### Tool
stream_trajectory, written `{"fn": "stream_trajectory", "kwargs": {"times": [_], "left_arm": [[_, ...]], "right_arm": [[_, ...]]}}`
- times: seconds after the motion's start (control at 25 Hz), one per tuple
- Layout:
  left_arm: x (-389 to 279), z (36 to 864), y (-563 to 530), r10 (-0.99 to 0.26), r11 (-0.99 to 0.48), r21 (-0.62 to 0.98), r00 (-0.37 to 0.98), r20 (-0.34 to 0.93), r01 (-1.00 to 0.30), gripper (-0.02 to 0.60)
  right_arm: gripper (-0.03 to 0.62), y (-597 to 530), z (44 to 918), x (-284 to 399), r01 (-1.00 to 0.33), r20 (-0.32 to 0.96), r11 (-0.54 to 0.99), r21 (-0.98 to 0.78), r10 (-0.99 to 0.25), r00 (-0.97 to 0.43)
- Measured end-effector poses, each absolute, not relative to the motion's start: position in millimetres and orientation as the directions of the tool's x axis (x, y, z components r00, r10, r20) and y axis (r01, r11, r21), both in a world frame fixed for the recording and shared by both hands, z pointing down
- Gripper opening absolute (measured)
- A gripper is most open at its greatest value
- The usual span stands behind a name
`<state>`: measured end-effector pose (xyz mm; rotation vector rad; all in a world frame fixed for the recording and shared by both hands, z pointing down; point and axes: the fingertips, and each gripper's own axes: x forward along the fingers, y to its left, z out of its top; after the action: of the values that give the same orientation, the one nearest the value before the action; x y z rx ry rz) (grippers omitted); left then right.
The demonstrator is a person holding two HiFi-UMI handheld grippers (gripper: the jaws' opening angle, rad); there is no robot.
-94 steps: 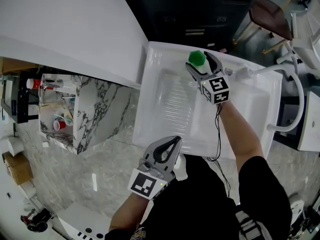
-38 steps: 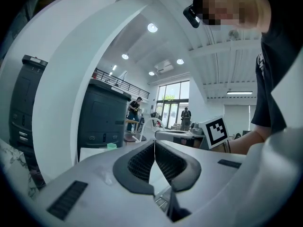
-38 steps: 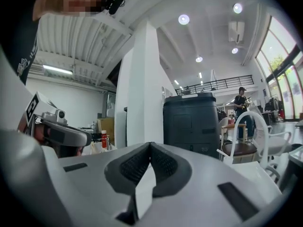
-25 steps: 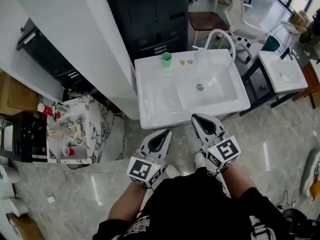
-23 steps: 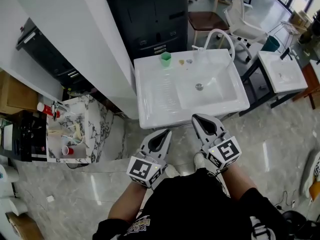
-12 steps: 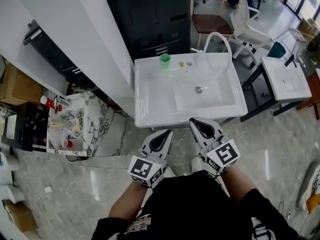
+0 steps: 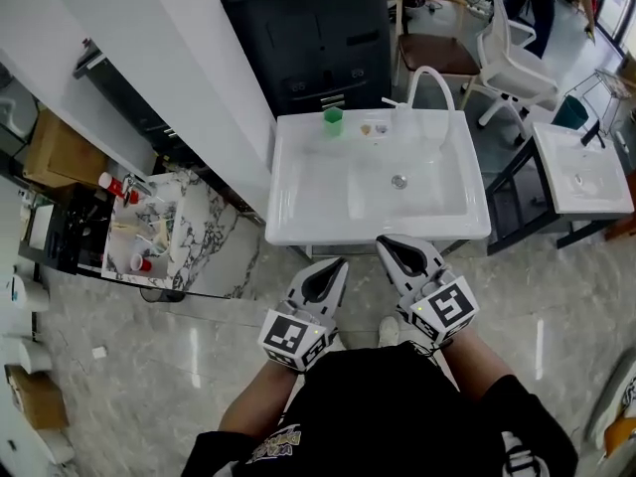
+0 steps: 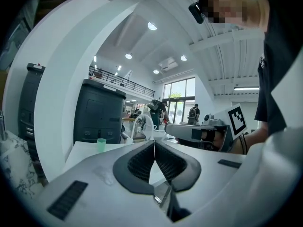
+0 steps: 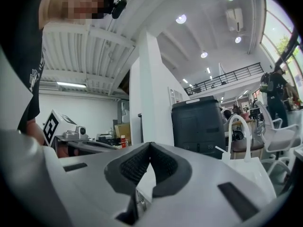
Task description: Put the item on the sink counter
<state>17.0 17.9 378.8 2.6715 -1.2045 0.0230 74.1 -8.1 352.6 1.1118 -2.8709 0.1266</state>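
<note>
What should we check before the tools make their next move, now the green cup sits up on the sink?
1. The green cup stands upright on the sink counter, near the back edge: ok.
2. The left tool is shut with nothing between its jaws: ok.
3. The right tool is shut with nothing between its jaws: ok.
4. Both tools are held in front of the sink, away from the cup: ok.
5. What the small bits beside the cup are: cannot tell.
</note>
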Motion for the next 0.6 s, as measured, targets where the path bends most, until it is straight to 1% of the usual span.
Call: {"fn": "stream_trajectory", "kwargs": {"times": [0.32, 0.6], "left_arm": [[39.1, 372.8, 28.7, -0.762, -0.622, 0.174, 0.642, 0.091, -0.763, 0.017], [40.9, 373.7, 30.9, -0.77, -0.612, 0.174, 0.632, 0.091, -0.771, 0.017]], "right_arm": [[0.054, 6.1, 352.5, 88.8, -0.635, 0.086, 0.77, -0.066, -0.63, -0.772], [0.054, 8.1, 354.0, 90.1, -0.625, 0.094, 0.778, -0.056, -0.62, -0.779]]}}
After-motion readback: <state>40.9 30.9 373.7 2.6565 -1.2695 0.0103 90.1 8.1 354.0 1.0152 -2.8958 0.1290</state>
